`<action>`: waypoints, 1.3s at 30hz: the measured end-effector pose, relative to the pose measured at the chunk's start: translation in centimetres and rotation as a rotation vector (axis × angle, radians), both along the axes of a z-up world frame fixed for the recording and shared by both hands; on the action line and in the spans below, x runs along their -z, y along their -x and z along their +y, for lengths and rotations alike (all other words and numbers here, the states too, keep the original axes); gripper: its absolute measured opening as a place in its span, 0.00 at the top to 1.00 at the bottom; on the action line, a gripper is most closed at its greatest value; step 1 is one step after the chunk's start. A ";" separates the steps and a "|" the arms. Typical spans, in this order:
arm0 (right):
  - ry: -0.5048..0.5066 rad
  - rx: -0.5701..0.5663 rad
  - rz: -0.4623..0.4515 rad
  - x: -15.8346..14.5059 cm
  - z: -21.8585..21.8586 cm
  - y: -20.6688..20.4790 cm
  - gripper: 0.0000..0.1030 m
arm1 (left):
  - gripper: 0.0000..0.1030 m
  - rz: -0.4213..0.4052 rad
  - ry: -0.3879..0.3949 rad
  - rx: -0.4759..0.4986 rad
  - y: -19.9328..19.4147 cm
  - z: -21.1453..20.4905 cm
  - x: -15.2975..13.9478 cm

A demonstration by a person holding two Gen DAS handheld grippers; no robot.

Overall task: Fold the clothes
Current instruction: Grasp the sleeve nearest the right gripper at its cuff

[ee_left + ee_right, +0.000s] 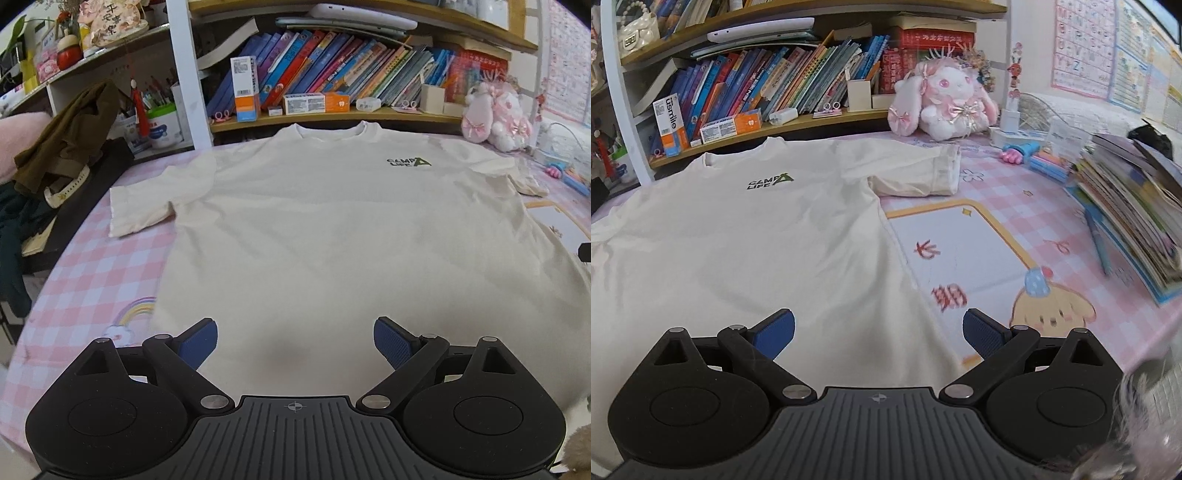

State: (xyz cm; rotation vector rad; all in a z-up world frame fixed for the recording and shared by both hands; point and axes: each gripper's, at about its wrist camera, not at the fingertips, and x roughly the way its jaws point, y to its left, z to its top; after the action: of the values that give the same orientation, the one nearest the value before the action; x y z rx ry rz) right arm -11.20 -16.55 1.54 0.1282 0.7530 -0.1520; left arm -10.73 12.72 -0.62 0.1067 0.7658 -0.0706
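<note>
The table [1052, 206], with its pink checked cloth, fills the lower half of both views, and a bookshelf [332, 118] stands along its far edge. Nearly all the middle ground belongs to the shirt [332, 240]: cream, spread flat, front up, collar toward the shelf and hem toward the cameras. Laid out like that, it looks ready for folding, with no fold made yet, by my read.

Down a size. On the right side a stack of books [1137, 214] sits near the table's edge, well apart from the shirt, and a pink plush rabbit [945, 99] sits by the shelf, just beyond the right sleeve [923, 173]. That sleeve lies bunched and doubled on itself; the left sleeve [136, 206] lies flat and stretched outward. The bunched one probably wants smoothing first.

Now the tools. The left gripper [295, 343] hangs over the hem area, jaws spread wide, nothing between them. The right gripper [879, 336] is likewise wide apart and empty, straddling the shirt's right side edge where cloth meets table. Both seem placed low and near the hem to take the bottom corners, though that is a guess.

Smallest: the dark chest logo [408, 162], facing up.
</note>
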 end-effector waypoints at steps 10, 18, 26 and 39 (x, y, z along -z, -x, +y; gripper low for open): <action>-0.099 -0.099 0.058 -0.2 -8.5 -5.7 0.05 | 0.09 0.036 -0.028 -0.064 -1.8 -8.4 0.2; -0.158 -0.148 0.082 0.4 -14.5 -9.2 0.05 | 0.09 0.066 -0.015 -0.147 -2.3 -13.6 0.7; -0.289 -0.163 0.117 1.8 -19.2 -11.9 0.21 | 0.09 0.130 -0.047 -0.187 -2.0 -16.3 1.3; -0.442 -0.133 0.114 3.1 -22.8 -18.7 0.46 | 0.09 0.158 -0.081 -0.269 -0.9 -17.3 1.1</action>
State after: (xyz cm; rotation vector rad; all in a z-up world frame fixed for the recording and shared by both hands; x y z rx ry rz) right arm 7.49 -39.39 -1.53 0.4916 0.8983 0.1374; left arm -9.80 -4.58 -1.76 0.0743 0.9345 0.2098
